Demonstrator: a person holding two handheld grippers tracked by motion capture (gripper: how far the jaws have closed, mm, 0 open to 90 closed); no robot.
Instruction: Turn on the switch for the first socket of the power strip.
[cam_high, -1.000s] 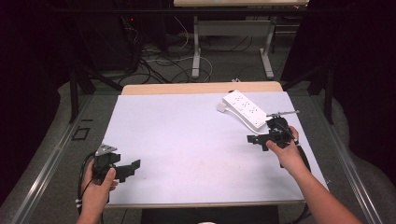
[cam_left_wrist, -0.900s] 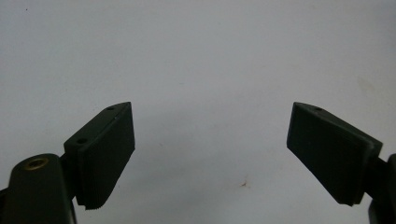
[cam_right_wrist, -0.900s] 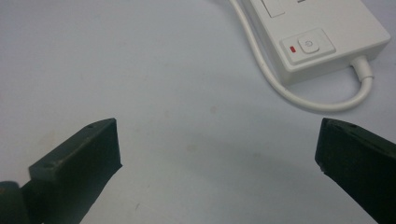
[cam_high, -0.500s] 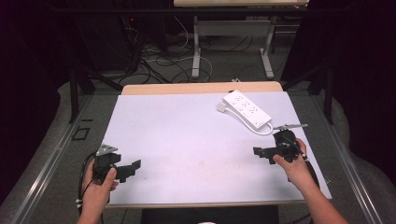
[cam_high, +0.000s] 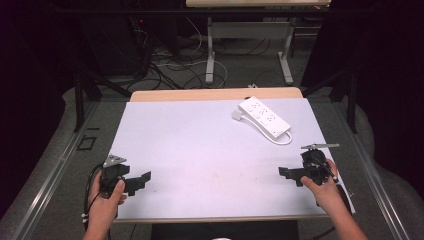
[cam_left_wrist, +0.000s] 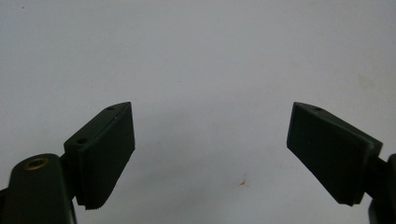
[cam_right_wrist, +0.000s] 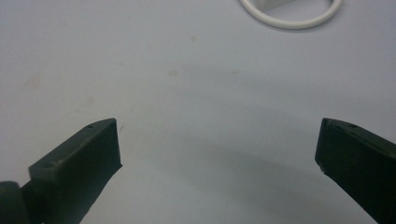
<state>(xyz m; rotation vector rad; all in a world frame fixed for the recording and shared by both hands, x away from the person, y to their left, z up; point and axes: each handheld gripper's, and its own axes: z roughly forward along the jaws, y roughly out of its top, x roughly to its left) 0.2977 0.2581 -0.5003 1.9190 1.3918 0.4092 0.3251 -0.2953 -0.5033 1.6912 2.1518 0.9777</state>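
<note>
At the near left corner of the bench (cam_high: 200, 150), the left gripper (cam_high: 142, 178) is held in the person's left hand (cam_high: 104, 202), just above the white surface. Its jaws are pointed toward the right, and a grey three-cornered plate (cam_high: 114, 160) is seen on its top. A dark cable is seen looping down beside the wrist. In the left gripper view the left gripper (cam_left_wrist: 210, 158) is seen with its two black jaws set wide apart, with nothing between them but bare white surface marked by a few faint specks.

Across the middle, the bench is covered by a white sheet, and a strip of pale wood is left exposed along its far edge.

Toward the far right, a white power strip (cam_high: 263, 118) is laid flat at an angle, its plug end at the left and its white cord (cam_high: 281, 140) curled in a loop at its nearer end. It is touched by neither gripper and lies well apart from both.

At the near right, the right gripper (cam_high: 286, 172) is held in the right hand (cam_high: 325, 187), with its jaws pointed leftward. In the right gripper view the right gripper (cam_right_wrist: 217, 149) is likewise seen spread wide and empty, and a loop of the white cord (cam_right_wrist: 289, 18) is seen at the top edge.

On the floor beyond the bench, tangled cables (cam_high: 170, 65) and the legs of another table (cam_high: 210, 50) are seen.
</note>
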